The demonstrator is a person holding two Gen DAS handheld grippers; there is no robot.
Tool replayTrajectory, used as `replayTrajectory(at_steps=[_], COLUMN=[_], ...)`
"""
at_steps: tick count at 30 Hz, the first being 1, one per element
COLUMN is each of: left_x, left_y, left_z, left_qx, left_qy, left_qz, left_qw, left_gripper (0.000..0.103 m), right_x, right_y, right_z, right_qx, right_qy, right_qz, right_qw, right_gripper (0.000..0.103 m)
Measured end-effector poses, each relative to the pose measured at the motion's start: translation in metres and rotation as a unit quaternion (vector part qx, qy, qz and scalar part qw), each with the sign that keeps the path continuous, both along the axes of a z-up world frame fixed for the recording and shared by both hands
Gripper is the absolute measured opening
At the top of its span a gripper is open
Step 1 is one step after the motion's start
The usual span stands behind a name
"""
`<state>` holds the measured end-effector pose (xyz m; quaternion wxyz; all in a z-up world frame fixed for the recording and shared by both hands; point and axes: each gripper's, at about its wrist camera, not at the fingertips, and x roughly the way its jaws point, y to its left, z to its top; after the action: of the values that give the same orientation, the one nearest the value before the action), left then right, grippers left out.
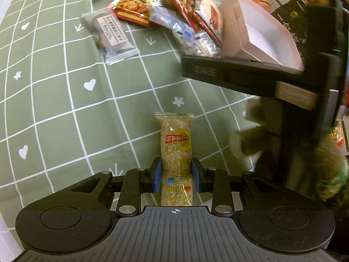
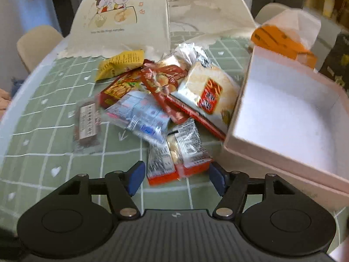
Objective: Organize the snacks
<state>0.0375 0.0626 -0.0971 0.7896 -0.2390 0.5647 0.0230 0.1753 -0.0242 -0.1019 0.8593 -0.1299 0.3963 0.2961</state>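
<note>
left wrist view: the left gripper is pinching a rice bar between its blue pads, the bar standing lengthwise above the green cloth. the snack pile is lying at the far side, with a grey packet just beside it. the white box is sitting to the right of the pile, and nothing is showing on the part of its floor in view. part of the right tool is crossing the frame in front of the box, blurred.

right wrist view: the right gripper is standing spread, its jaws holding nothing. an orange-edged packet is lying on the cloth between the pads, untouched by either. the pile is lying beyond it. the box is sitting just right of the pile, with nothing in it.

step in hand, as judged: loading the box is only beginning, since no snack is in it yet. the next move probably calls for carrying the bar over the box rim and releasing it, while the right jaws are closing on the packet.
</note>
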Motion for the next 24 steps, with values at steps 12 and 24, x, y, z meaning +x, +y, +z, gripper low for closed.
replayTrajectory(at_steps=[12, 24], left_x=[-0.008, -0.004], left_y=[0.009, 0.006], left_z=[0.000, 0.000], left_qx=[-0.003, -0.009], left_qy=[0.003, 0.006], left_qz=[0.016, 0.008], left_qw=[0.9999, 0.9999], left_gripper=[0.033, 0.033], right_x=[-0.004, -0.040], right_y=[0.011, -0.065], right_z=[0.007, 0.010], right_qx=[-0.015, -0.054], right_qy=[-0.009, 0.183], right_qz=[0.037, -0.095], right_qw=[0.999, 0.977], right_gripper=[0.042, 0.054])
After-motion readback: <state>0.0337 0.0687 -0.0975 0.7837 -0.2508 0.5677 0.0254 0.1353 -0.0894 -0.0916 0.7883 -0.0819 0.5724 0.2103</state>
